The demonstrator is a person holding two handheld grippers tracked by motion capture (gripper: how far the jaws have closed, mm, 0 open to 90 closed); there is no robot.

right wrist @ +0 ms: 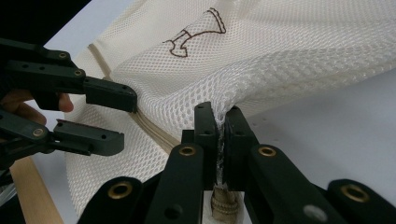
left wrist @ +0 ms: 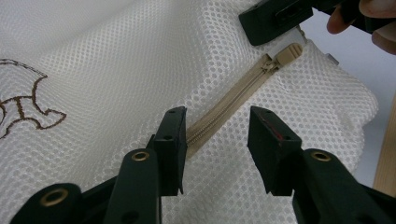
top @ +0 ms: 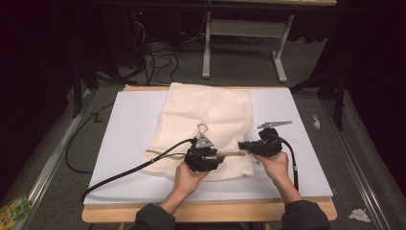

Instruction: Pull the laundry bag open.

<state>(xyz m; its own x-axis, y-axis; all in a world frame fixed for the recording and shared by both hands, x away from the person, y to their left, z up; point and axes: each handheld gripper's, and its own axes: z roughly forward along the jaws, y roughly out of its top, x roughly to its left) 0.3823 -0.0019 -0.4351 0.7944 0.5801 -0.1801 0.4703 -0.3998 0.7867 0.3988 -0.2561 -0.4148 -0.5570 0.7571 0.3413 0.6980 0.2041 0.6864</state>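
A: Cream mesh laundry bag (top: 206, 127) lies flat on the white table mat (top: 124, 139), so its beige zipper (left wrist: 233, 100) faces up.

B: Why two grippers?

A: Right gripper (right wrist: 219, 126) pinches the bag's corner as anchor; left gripper (left wrist: 217, 130), jaws spread, straddles the zipper.

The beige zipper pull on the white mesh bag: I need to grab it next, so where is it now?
In the left gripper view the beige zipper pull sits upper right, at the far end of the tan zipper on the white mesh bag, ahead of the open left claw.
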